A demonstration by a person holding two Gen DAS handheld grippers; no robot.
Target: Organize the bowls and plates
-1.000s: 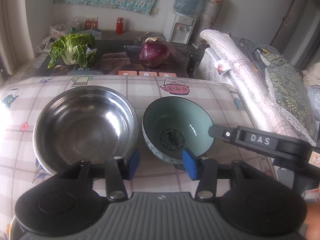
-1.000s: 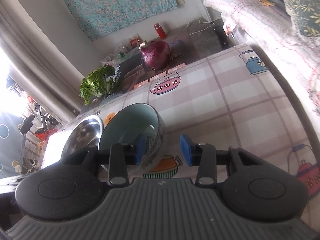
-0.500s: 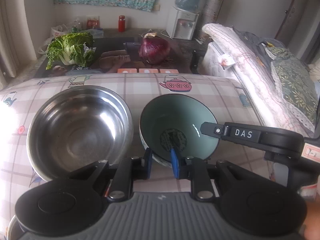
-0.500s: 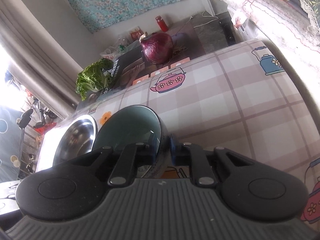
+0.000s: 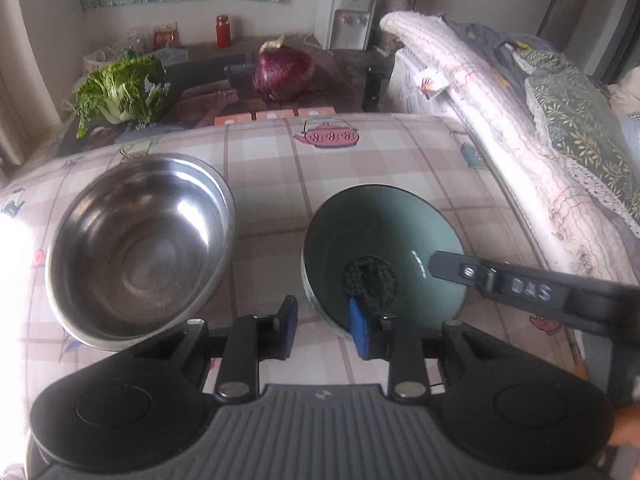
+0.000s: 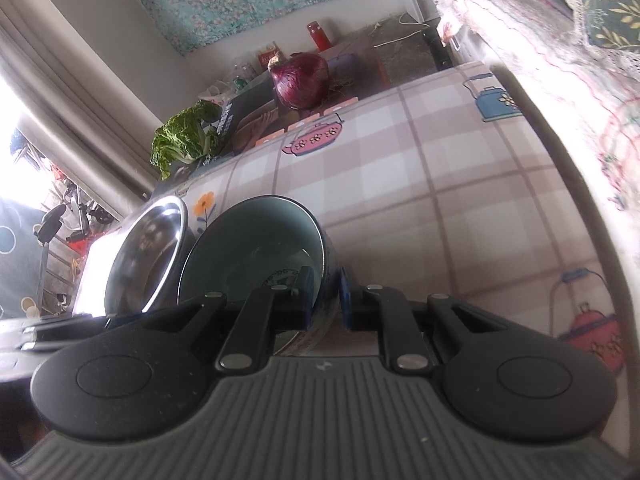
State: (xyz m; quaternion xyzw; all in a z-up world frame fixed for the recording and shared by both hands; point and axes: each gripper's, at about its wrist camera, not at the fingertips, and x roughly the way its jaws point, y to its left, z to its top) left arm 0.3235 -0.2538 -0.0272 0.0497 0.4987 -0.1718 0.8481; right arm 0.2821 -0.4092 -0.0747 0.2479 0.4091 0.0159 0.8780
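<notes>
A teal ceramic bowl [image 5: 384, 248] and a larger steel bowl [image 5: 140, 248] stand side by side on the checked tablecloth [image 5: 260, 168], a gap between them. My right gripper [image 6: 325, 296] is shut on the teal bowl [image 6: 256, 248] at its right rim, one pad inside and one outside; one of its fingers [image 5: 452, 268] reaches over that rim in the left wrist view. My left gripper [image 5: 324, 324] straddles the bowl's near-left rim with its jaws opening, pads clear of the wall. The steel bowl [image 6: 148, 252] lies just left of the teal one.
A purple cabbage [image 5: 284, 70] and a leafy green cabbage [image 5: 124, 92] lie beyond the table's far edge. Folded bedding [image 5: 480, 112] runs along the right side. A water dispenser [image 5: 346, 20] and a red bottle [image 5: 221, 31] stand by the back wall.
The right gripper closed on the teal bowl's rim. The left jaws narrowed around the near rim, then widened. The teal bowl now sits farther right of the steel bowl.
</notes>
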